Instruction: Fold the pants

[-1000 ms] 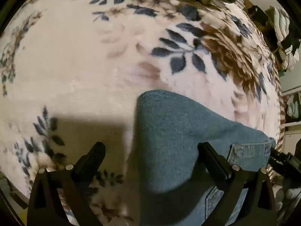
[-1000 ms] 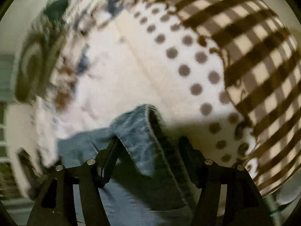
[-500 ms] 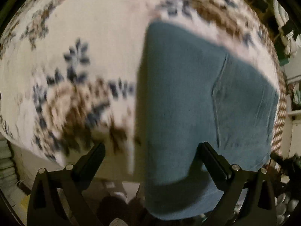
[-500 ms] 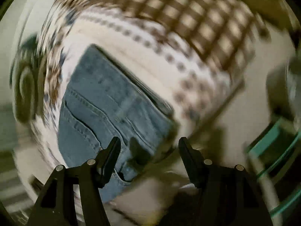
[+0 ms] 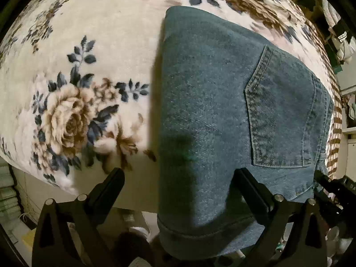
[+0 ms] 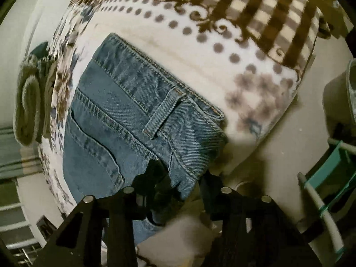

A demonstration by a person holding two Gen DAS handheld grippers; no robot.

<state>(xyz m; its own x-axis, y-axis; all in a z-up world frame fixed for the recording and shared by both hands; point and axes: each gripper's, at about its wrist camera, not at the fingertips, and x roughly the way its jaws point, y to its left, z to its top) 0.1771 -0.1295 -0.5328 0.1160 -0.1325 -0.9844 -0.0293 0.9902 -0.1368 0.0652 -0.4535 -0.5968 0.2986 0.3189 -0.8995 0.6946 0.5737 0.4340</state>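
Your left gripper (image 5: 178,191) is wide open: its right finger lies over the denim and its left finger is out over the blanket edge, so it grips nothing. The pants (image 5: 222,111) lie folded on the floral blanket (image 5: 77,44), with the back pocket (image 5: 284,111) facing up and a hem hanging over the near edge of the bed. I think you hold this gripper above the hanging end because that part is not yet brought onto the stack.

Your right gripper (image 6: 178,178) is at the waistband (image 6: 155,84) corner, near the belt loop (image 6: 164,111). Its fingers are less far apart than on the left, and the denim corner sits between them. Whether they press the cloth or only stand around it, I cannot tell, because the tips are dark and partly hidden behind the fabric.

The pants are placed close to the blanket's dotted border (image 6: 222,44), so both ends are in your reach. To my judgement the fold is well advanced, and the hanging hem is what needs care; it could pull the stack down if you let it slide
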